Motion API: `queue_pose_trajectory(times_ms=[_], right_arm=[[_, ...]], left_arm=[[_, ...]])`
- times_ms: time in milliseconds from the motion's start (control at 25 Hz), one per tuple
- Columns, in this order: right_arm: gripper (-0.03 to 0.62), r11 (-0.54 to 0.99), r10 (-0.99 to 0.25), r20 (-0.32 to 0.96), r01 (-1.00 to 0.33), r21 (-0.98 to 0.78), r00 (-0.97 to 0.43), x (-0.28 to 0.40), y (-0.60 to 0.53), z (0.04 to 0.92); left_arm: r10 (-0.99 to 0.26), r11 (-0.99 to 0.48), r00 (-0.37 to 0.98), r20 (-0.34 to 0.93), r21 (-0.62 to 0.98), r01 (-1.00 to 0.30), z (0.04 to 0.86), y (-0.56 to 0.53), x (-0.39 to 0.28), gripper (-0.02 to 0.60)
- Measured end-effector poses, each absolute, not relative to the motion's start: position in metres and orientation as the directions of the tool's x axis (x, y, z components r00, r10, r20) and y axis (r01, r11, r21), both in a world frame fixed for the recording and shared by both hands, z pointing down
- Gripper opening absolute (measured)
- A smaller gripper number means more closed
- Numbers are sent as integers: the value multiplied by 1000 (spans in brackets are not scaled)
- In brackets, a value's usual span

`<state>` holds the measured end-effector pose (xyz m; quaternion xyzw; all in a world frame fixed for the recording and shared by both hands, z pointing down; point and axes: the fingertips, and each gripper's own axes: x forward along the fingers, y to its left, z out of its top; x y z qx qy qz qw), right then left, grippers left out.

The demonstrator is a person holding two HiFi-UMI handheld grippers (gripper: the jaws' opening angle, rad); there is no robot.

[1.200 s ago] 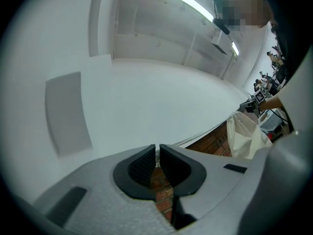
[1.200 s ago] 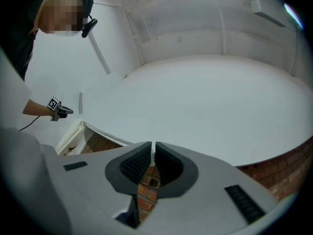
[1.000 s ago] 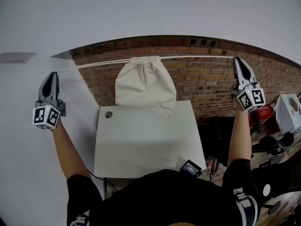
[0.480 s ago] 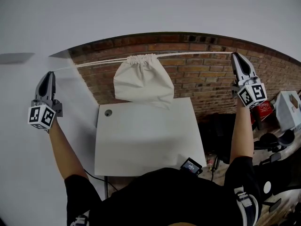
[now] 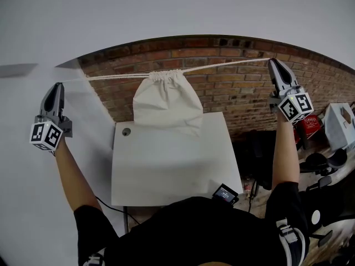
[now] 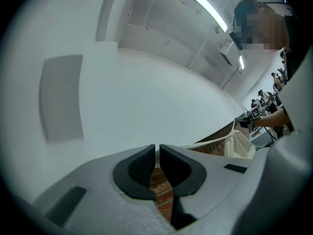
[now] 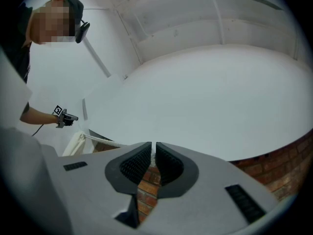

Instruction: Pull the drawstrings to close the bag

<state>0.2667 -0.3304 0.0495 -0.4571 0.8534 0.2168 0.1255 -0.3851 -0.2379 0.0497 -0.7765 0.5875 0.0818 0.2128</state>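
A cream cloth bag (image 5: 166,101) hangs in the air above the table's far edge, its mouth gathered tight (image 5: 164,76). Its drawstrings stretch taut to both sides. My left gripper (image 5: 57,85) is shut on the left drawstring (image 5: 105,76), and my right gripper (image 5: 271,61) is shut on the right drawstring (image 5: 227,65). In the left gripper view the cord (image 6: 210,141) leaves the closed left gripper (image 6: 157,148) and runs to the bag (image 6: 239,143). The right gripper view has the cord (image 7: 100,139) running from the closed right gripper (image 7: 153,146) to the bag (image 7: 73,143).
A white table (image 5: 172,165) stands below the bag, with a small round hole (image 5: 126,131) near its far left corner. A brick wall (image 5: 244,93) lies behind it. A small dark device (image 5: 224,194) sits at the table's near right corner. Clutter and a white container (image 5: 339,129) are on the right.
Both grippers have rolled slightly in place. The bag hangs in much the same spot, with the cords still taut.
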Motion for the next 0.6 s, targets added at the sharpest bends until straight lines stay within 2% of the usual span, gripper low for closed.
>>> queue_pose_trajectory(times_ms=[360,600], right_arm=[[34,533,-713,-410,-819,210,-569,273,-332,50],[34,573,-706,-378,-797,191,-598,274,-338,53]], left_arm=[[-879,-283,345,-328,-222,-933,53,-246,-382,38],[-869,-345,378,-318,-156,-925,55,-255,-385,38]])
